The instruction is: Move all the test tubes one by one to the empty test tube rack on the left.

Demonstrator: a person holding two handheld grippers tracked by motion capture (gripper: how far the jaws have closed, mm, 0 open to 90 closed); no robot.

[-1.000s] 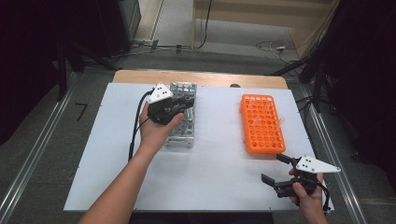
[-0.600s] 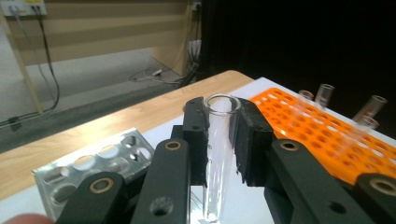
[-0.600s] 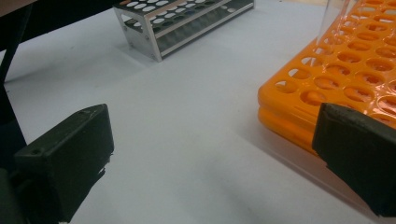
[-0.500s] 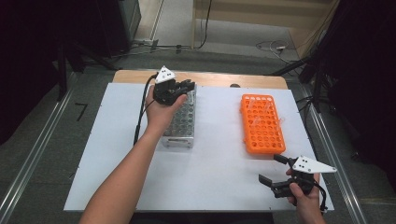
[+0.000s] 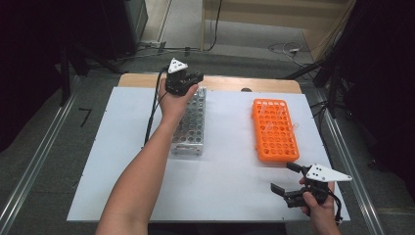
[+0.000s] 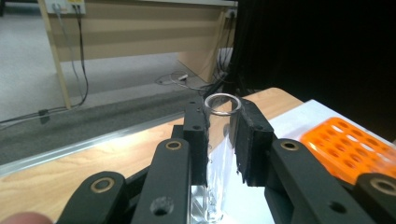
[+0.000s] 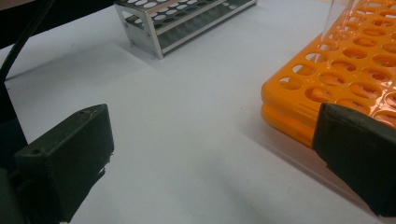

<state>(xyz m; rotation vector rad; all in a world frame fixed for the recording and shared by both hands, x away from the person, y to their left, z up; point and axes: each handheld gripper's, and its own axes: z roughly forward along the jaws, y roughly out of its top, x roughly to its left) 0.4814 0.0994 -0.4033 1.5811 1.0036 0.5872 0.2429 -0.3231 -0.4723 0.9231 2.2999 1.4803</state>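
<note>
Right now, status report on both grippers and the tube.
Left gripper shut on glass tube, above metal rack. Right gripper open, idle near orange rack. Nothing blocking.

White desk [image 5: 122, 196] top set on a wooden board [image 5: 274, 84] whose far edge shows. Grey carpeted floor [image 5: 244, 39] beyond, with loose cables [image 5: 286, 48] and a light wooden furniture panel [image 5: 274, 12] at the far wall. Metal rails [image 5: 36, 161] flank the desk; dark curtains [image 5: 386, 73] hang at both sides.

A wide bare strip of worktop [image 5: 230, 142] runs down the frame's middle between the metal rack [image 5: 191, 125] and the orange rack [image 5: 275, 129]. The lower left lies open too. A clear tube [image 7: 338, 18], apparently standing in the orange rack, blocks passage overhead.
</note>
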